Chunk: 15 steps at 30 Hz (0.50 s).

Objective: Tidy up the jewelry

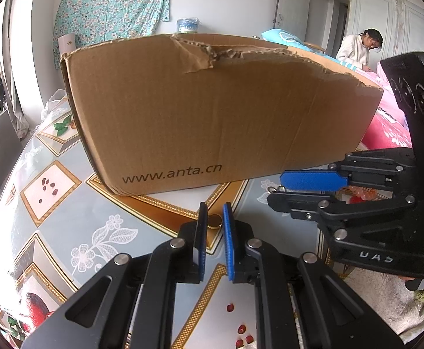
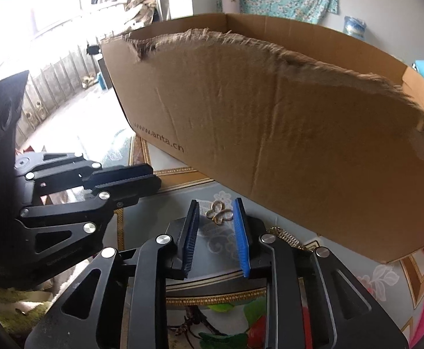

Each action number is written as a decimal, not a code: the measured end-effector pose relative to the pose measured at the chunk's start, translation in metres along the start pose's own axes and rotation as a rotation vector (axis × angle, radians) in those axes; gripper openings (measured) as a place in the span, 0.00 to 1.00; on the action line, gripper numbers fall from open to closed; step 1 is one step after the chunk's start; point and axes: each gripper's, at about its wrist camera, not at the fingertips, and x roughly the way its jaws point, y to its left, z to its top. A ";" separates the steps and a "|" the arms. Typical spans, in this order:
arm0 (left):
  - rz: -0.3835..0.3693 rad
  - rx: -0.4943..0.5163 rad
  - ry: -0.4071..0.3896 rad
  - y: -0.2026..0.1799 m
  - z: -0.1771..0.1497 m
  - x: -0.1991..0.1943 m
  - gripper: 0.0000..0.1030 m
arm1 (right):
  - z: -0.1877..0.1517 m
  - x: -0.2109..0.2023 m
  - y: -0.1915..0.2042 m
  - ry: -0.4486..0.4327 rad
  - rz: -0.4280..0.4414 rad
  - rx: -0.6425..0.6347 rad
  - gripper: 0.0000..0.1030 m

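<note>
The step in hand looks like picking small jewelry off the patterned tablecloth [image 2: 142,151] to place it in the torn cardboard box [image 2: 299,145]. In the right wrist view, the right gripper [image 2: 216,218] stands slightly spread, and a gold butterfly-shaped ornament [image 2: 219,213] lies at the centre of the frame between its fingertips, apparently not pinched. In the left wrist view, the left gripper [image 1: 214,218] is narrowly parted around a gold ring [image 1: 214,221]; whether its pads press it I cannot tell. Next, the right gripper must probably close on the ornament and lift it over the box wall.
</note>
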 end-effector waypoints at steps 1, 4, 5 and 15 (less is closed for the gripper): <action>0.000 0.000 0.000 0.000 0.000 0.000 0.10 | 0.001 0.001 0.001 0.008 -0.007 -0.011 0.23; 0.000 0.000 -0.001 0.000 0.000 0.000 0.10 | 0.004 0.000 0.002 0.026 -0.015 -0.014 0.14; 0.000 -0.001 -0.001 0.000 0.000 0.000 0.10 | 0.005 0.001 0.004 0.033 -0.007 -0.009 0.14; -0.001 0.000 -0.001 0.000 0.000 0.000 0.10 | 0.012 0.006 -0.009 0.056 0.047 0.051 0.03</action>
